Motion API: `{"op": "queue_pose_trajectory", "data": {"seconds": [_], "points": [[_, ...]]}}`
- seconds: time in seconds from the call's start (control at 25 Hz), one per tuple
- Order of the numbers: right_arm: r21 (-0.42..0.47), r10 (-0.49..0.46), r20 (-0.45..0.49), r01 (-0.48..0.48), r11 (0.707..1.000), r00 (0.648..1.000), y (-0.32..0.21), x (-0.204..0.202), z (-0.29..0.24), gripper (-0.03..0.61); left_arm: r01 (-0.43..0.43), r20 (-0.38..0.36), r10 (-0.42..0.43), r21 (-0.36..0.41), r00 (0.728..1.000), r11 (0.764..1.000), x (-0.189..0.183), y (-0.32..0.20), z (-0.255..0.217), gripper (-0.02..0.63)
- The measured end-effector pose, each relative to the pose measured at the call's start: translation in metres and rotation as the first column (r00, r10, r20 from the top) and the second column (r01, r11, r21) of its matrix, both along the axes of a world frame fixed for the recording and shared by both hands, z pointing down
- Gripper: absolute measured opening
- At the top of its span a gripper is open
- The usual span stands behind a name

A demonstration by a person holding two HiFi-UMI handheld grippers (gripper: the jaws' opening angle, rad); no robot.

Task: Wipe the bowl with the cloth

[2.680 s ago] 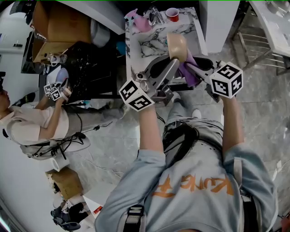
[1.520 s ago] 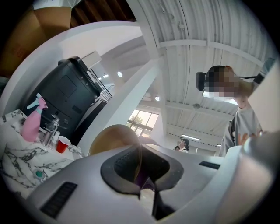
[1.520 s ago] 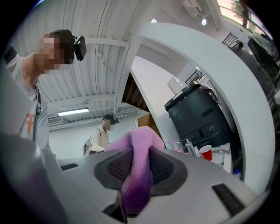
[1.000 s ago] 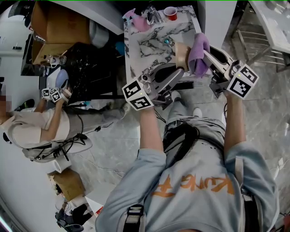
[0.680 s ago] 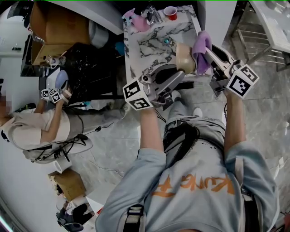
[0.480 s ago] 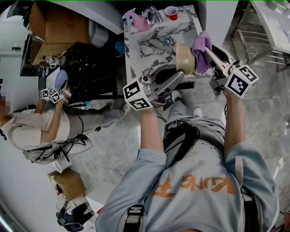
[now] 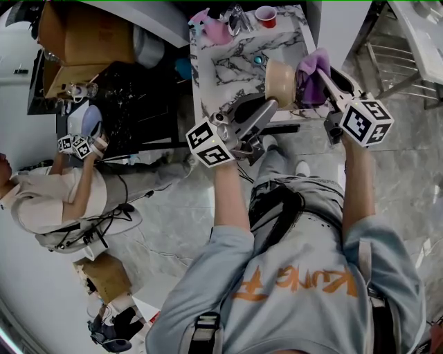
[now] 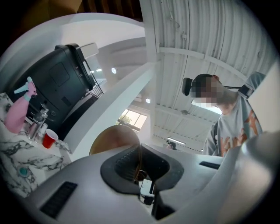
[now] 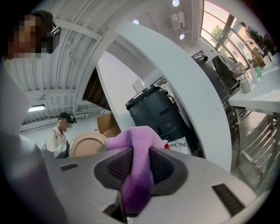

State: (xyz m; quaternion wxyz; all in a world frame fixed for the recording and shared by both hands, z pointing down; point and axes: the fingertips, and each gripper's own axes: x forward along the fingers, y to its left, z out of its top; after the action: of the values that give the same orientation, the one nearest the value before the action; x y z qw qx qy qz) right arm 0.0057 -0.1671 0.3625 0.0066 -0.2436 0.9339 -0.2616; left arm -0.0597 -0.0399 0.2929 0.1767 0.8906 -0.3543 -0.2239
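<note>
A tan bowl (image 7: 280,81) is held on edge above the marble counter (image 7: 228,59). My left gripper (image 7: 271,104) is shut on its rim, and in the left gripper view the bowl (image 8: 114,139) stands up between the jaws of the left gripper (image 8: 140,154). My right gripper (image 7: 320,75) is shut on a purple cloth (image 7: 313,69) right beside the bowl's right side. In the right gripper view the cloth (image 9: 139,173) hangs through the closed jaws of the right gripper (image 9: 136,164), with the bowl (image 9: 87,144) just to its left.
A pink spray bottle (image 7: 211,28), a red cup (image 7: 265,15) and a small teal item (image 7: 258,60) sit on the counter's far end. Another person (image 7: 41,193) stands at the left. Cardboard boxes (image 7: 83,38) are at the back left, a metal rack (image 7: 398,48) at the right.
The right gripper has tipped downward, carrying the cloth from over the bowl's face to its right side. Bowl and left gripper have drifted slightly toward the counter's far end.
</note>
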Motion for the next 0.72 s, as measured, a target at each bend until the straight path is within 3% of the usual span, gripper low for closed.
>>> {"op": "queue_pose_trajectory", "data": {"seconds": [0.28,0.72], "points": [[0.015,0.093,-0.052,-0.092,0.996,0.994,-0.02,0.001,0.009,0.118,0.158,0.083,-0.148,-0.124,0.985,0.98,-0.035,-0.027,0.031,0.035],[0.08,0.188,-0.123,-0.179,0.981,0.974,-0.042,0.001,0.011,0.118,0.246,0.269,-0.171,-0.279,0.948,0.928,-0.058,-0.06,0.082,0.035]]}}
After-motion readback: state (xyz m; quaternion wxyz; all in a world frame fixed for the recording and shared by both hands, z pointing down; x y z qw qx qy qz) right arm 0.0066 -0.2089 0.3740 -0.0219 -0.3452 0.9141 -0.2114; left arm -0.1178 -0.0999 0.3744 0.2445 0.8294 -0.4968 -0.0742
